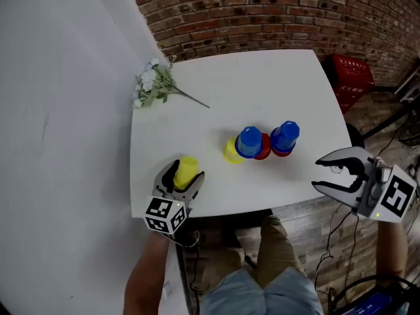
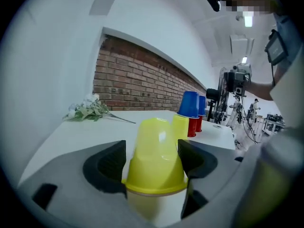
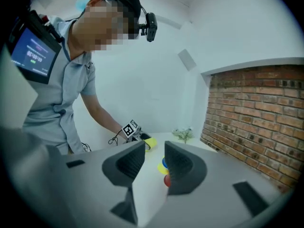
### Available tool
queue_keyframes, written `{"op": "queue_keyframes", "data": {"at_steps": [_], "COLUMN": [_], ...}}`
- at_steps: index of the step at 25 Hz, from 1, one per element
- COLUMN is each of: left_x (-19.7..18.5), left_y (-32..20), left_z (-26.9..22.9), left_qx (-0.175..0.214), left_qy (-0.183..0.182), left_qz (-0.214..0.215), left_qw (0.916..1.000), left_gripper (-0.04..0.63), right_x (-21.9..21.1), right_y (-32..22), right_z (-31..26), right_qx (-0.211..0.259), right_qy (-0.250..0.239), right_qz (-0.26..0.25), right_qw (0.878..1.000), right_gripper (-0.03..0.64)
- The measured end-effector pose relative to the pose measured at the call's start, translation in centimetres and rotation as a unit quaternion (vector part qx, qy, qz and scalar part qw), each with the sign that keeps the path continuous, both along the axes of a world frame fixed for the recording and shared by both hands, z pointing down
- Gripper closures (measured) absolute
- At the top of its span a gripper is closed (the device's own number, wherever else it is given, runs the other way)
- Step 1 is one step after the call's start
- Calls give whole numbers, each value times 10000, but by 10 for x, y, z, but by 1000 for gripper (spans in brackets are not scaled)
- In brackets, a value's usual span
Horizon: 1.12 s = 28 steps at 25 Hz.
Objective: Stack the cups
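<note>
Fingers of the left gripper are clamped on a yellow cup, mouth down, its rim caught between them. It sits near the front edge of the worktop, left of the standing yellow cup. That one looks the likely target, so I would carry the held cup across level, centre its rim over it, lower straight, and let go only once seated. A blue-over-red stack touches its right side, with a second stack just beyond, so come in from the left. Well to its right, the right gripper has fingers apart around nothing and could steady the base.
</note>
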<state>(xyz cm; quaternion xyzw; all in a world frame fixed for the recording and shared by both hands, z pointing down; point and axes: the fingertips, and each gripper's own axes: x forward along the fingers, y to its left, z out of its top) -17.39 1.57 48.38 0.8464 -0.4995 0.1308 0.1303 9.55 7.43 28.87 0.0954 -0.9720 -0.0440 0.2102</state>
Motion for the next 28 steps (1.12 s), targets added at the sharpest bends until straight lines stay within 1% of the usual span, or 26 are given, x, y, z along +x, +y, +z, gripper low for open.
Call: {"op": "queue_keyframes", "data": {"at_steps": [2, 3, 6, 10, 14, 16, 18, 20, 23, 25, 26, 28], "left_x": [-1, -3, -8, -14, -26, -38, -50, -61, -74, -80, -82, -88], "left_y": [4, 7, 15, 25, 38, 47, 57, 65, 73, 76, 77, 78], "left_z": [0, 0, 0, -3, -19, -30, -42, -51, -59, -61, -62, -66], "left_qx": [16, 4, -101, -116, 59, 174, 312, 468, 700, 806, 848, 909], "left_qy": [50, 127, 351, 524, 718, 838, 918, 876, 513, 280, 221, 220], "left_qz": [-26, -69, -177, -198, -328, -474, -661, -861, -1088, -1191, -1239, -1352], "left_qw": [10000, 9999, 9992, 9984, 9969, 9952, 9931, 9913, 9903, 9892, 9884, 9864], "left_gripper": [228, 210, 190, 183, 179, 178, 179, 179, 204, 230, 244, 262], "right_x": [-7, -10, -25, -54, -91, -115, -143, -170, -206, -224, -232, -247], "right_y": [12, 17, 30, 36, 40, 40, 37, 32, 19, 11, 7, 2], "right_z": [2, 4, 10, 18, 46, 65, 81, 92, 105, 114, 119, 127], "right_qx": [-26, -46, -133, -257, -675, -863, -935, -921, -730, -605, -560, -549], "right_qy": [-8, -8, -5, -197, -360, -473, -636, -844, -1059, -1073, -1072, -1106], "right_qz": [53, 57, 34, 11, 5, 67, 179, 337, 686, 921, 1007, 1070], "right_qw": [10000, 10000, 9999, 9995, 9971, 9951, 9934, 9916, 9893, 9881, 9875, 9866], "right_gripper": [483, 482, 476, 474, 454, 443, 435, 413, 385, 353, 347, 331]}}
